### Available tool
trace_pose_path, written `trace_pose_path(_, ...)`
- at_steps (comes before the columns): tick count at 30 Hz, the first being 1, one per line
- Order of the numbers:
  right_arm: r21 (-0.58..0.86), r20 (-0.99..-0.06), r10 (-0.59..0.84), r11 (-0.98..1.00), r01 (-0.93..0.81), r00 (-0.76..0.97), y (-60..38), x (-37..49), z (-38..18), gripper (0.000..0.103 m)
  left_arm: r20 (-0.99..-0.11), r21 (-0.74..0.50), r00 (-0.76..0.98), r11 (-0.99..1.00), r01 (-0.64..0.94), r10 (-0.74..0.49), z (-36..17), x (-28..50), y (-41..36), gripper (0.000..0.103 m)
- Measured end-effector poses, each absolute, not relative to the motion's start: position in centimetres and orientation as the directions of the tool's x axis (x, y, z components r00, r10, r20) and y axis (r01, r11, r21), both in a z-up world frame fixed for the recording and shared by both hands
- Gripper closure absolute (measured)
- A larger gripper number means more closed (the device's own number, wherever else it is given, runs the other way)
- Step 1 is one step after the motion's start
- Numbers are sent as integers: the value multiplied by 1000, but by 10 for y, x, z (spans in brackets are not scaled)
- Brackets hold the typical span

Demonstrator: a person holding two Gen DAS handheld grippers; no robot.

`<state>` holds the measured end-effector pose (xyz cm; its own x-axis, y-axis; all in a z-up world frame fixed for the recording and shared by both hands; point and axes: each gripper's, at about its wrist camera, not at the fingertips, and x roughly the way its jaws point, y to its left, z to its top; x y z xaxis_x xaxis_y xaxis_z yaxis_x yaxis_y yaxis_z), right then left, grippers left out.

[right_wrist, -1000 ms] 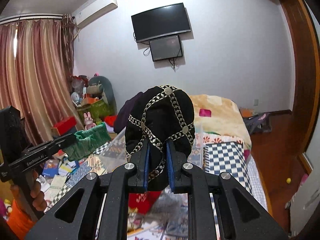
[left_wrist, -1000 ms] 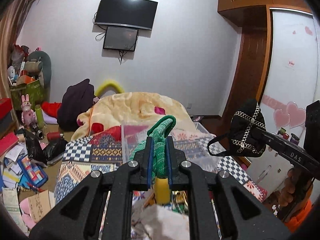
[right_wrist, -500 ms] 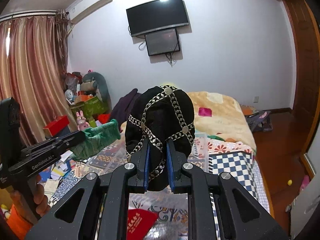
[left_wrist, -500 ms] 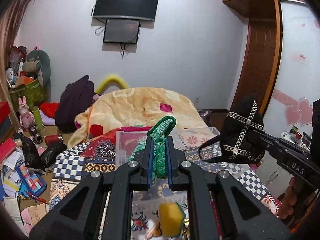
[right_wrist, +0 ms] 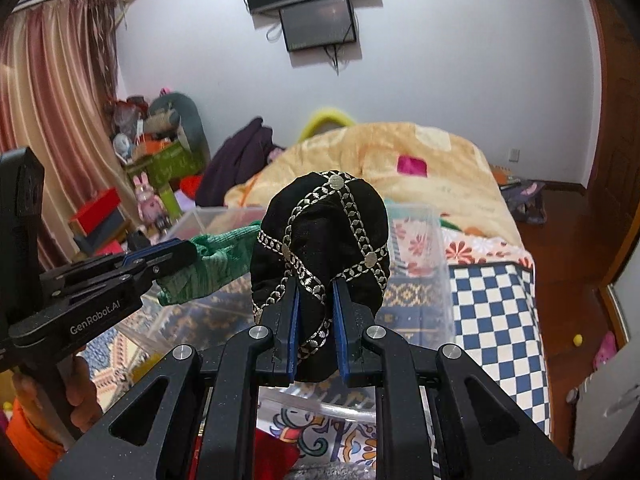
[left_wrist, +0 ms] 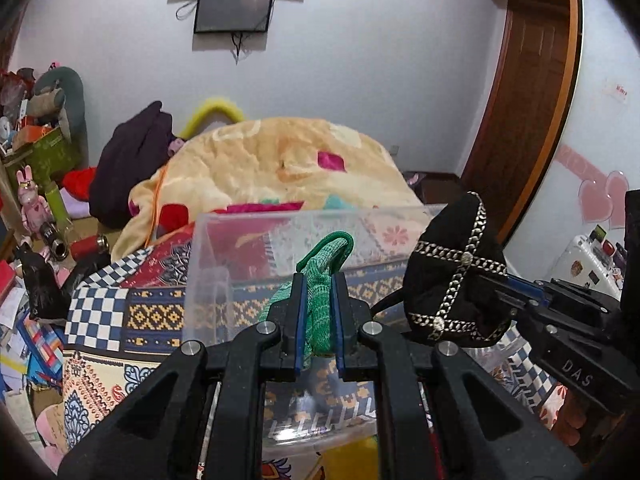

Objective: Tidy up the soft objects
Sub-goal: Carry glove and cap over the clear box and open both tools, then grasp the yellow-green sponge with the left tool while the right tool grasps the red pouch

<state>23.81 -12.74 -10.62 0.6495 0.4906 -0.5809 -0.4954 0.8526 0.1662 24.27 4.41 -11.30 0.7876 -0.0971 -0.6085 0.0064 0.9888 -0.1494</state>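
Your left fingers (left_wrist: 318, 300) clamp a green glove (left_wrist: 320, 280); right fingers (right_wrist: 316, 312) clamp a black cap (right_wrist: 320, 236), both above the clear bin's rim (left_wrist: 280, 216).

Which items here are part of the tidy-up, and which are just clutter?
In play:
- green knit cloth, clamped in left gripper
- black hat, clamped in right gripper
- clear plastic bin, beneath both

Lying about:
- yellow blanket
- purple garment
- pink bunny toy
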Motion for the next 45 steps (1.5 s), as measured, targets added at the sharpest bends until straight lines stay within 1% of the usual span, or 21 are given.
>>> trace_pose_path(5, 152, -628, 465, 860, -487, 624, -120, 246, -111, 89, -645, -147, 758, 989, 2, -97, -121, 249, 42, 92)
trace_pose_path(6, 152, -634, 463, 860, -487, 620, -119, 247, -112, 86, -651, -146, 753, 989, 0, -96, -123, 250, 42, 92)
trace_pose_path(10, 137, -639, 444, 869, -475, 628, -120, 244, -110, 85, -659, -141, 747, 990, -14, -83, -125, 248, 45, 92)
trace_pose_path(11, 140, -637, 447, 868, -476, 628, -121, 243, -110, 82, -661, -148, 745, 989, -13, -89, -125, 247, 46, 90)
trace_pose_path(13, 148, -632, 454, 866, -478, 628, -123, 241, -107, 81, -660, -156, 745, 988, -14, -94, -125, 246, 48, 85)
trace_pose_path(14, 152, -629, 458, 865, -479, 628, -125, 240, -106, 78, -659, -158, 746, 987, -17, -92, -124, 245, 48, 82)
trace_pose_path(15, 154, -626, 460, 865, -478, 630, -126, 240, -105, 72, -659, -160, 747, 987, -21, -91, -123, 243, 49, 79)
trace_pose_path(16, 157, -620, 460, 866, -474, 635, -129, 238, -103, 67, -656, -165, 749, 986, -21, -93, -122, 240, 51, 79)
trace_pose_path(17, 159, -613, 461, 867, -472, 641, -131, 237, -102, 59, -652, -170, 752, 985, -21, -97, -121, 238, 51, 78)
trace_pose_path(18, 160, -604, 462, 869, -469, 650, -135, 234, -100, 56, -648, -176, 755, 984, -20, -100, -119, 236, 53, 76)
trace_pose_path(22, 169, -581, 474, 866, -471, 662, -144, 227, -91, 55, -627, -202, 770, 979, -16, -117, -111, 224, 55, 71)
trace_pose_path(25, 174, -560, 480, 865, -470, 675, -151, 220, -84, 50, -606, -203, 786, 979, -7, -120, -104, 213, 55, 65)
trace_pose_path(29, 164, -537, 482, 864, -475, 692, -154, 206, -79, 47, -572, -180, 813, 984, 4, -108, -92, 194, 52, 51)
trace_pose_path(30, 166, -534, 487, 862, -479, 691, -155, 202, -79, 46, -562, -176, 820, 984, 8, -107, -89, 188, 50, 46)
trace_pose_path(31, 171, -532, 495, 858, -485, 687, -157, 200, -79, 45, -556, -174, 825, 985, 11, -107, -87, 183, 50, 44)
trace_pose_path(33, 175, -532, 504, 852, -494, 681, -158, 194, -82, 42, -546, -173, 830, 985, 22, -114, -85, 174, 48, 36)
trace_pose_path(36, 178, -548, 516, 841, -512, 658, -156, 186, -91, 41, -550, -177, 826, 984, 30, -125, -87, 161, 46, 34)
trace_pose_path(40, 176, -579, 525, 828, -533, 624, -149, 177, -105, 41, -571, -163, 812, 986, 31, -120, -97, 151, 42, 34)
trace_pose_path(45, 188, -620, 540, 807, -560, 569, -136, 173, -125, 41, -603, -178, 785, 983, 44, -144, -113, 146, 38, 34)
